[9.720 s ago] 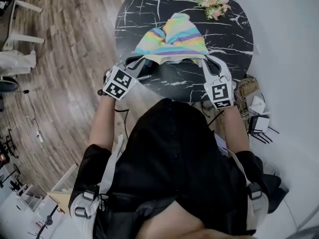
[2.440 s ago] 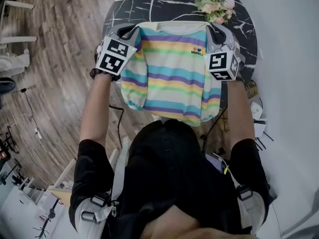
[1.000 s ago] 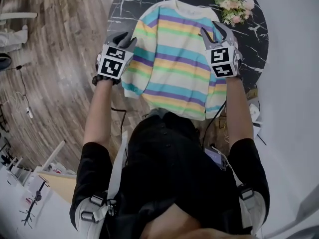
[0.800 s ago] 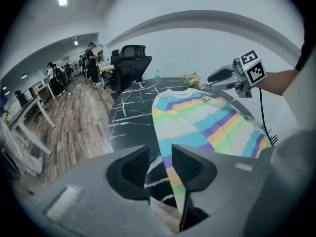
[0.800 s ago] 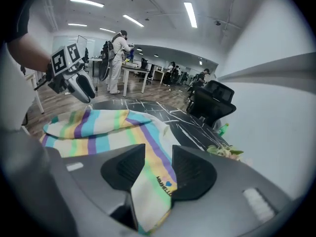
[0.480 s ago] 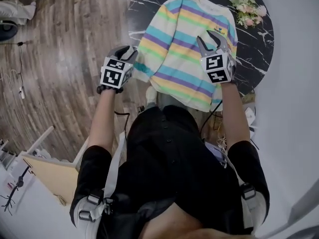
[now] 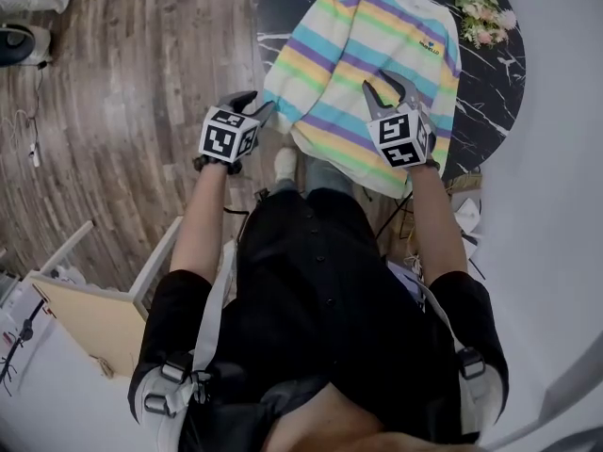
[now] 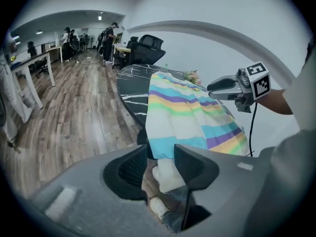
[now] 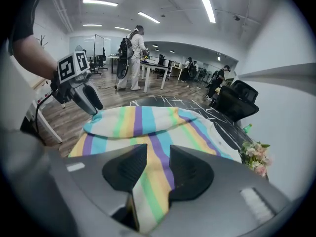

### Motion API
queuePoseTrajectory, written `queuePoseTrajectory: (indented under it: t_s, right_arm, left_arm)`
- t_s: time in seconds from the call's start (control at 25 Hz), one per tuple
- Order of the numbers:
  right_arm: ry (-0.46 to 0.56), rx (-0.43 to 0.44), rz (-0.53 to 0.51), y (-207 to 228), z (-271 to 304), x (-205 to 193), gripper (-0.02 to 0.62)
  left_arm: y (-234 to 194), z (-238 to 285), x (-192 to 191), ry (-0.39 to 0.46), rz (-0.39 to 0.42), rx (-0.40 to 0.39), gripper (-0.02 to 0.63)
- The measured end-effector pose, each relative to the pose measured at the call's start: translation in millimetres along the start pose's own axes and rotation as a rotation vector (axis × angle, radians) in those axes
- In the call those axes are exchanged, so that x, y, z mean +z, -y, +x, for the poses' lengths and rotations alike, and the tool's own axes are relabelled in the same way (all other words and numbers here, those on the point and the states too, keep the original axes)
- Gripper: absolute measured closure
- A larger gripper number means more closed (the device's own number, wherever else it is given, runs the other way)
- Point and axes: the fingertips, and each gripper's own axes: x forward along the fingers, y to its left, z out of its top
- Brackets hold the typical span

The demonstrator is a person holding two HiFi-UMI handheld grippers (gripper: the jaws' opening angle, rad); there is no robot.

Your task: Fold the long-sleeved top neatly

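The long-sleeved top point(image 7: 377, 55), striped in teal, yellow, purple and white, lies spread flat on the round black marble table point(image 7: 278, 8). Its hem hangs over the near edge. My left gripper point(image 7: 254, 109) hovers at the top's lower left corner, just off the table's rim. Its jaws have just been opening, and nothing is between them; a teal cuff point(image 8: 170, 147) hangs just beyond them. My right gripper point(image 7: 384, 88) hovers over the lower right part of the top. Its jaws have just been closing but still stand apart, with striped cloth point(image 9: 148, 132) showing below the gap.
A small bunch of flowers point(image 7: 485, 17) lies at the table's far right. Wooden floor point(image 7: 141, 83) lies to the left. A person's shoe point(image 8: 168, 174) shows under the hanging hem. Cables and clutter point(image 7: 466, 210) sit by the table's right side. Office chairs point(image 9: 237, 102) and people stand in the background.
Both grippers have drawn back from the top's sides toward its near hem. The top stays spread on the table.
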Motion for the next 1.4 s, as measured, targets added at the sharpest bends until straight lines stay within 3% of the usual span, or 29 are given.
queuePoseTrajectory:
  t_s: [0.12, 0.4, 0.52, 0.56, 0.68, 0.92, 1.2, 1.4]
  right_arm:
    - [-0.018, -0.006, 0.024, -1, -6, -12, 0.449]
    - [-0.047, -0.019, 0.061, -5, -14, -32, 0.456]
    - [-0.054, -0.014, 0.065, -13, -16, -36, 0.459]
    - [-0.053, -0.014, 0.064, -15, -16, -35, 0.459]
    - [-0.050, -0.022, 0.064, -20, -19, -35, 0.463]
    - [-0.045, -0.040, 0.068, -31, -35, -37, 0.469]
    - [-0.001, -0.103, 0.122, -36, -69, -32, 0.474]
    - [-0.019, -0.137, 0.219, -24, -97, -74, 0.474]
  left_arm:
    - [2, 2, -10, 0.011, -0.069, -0.029, 0.423]
    - [6, 8, -21, 0.030, -0.132, -0.093, 0.425]
    - [12, 8, -19, 0.065, -0.150, -0.143, 0.505]
    - [11, 7, -16, 0.082, -0.153, -0.148, 0.594]
    - [10, 1, -12, 0.111, -0.154, -0.148, 0.597]
    - [16, -26, 4, 0.131, -0.068, -0.127, 0.598]
    - [58, -62, 74, 0.189, 0.076, -0.183, 0.598]
    - [111, -58, 110, 0.157, 0.179, -0.202, 0.598]
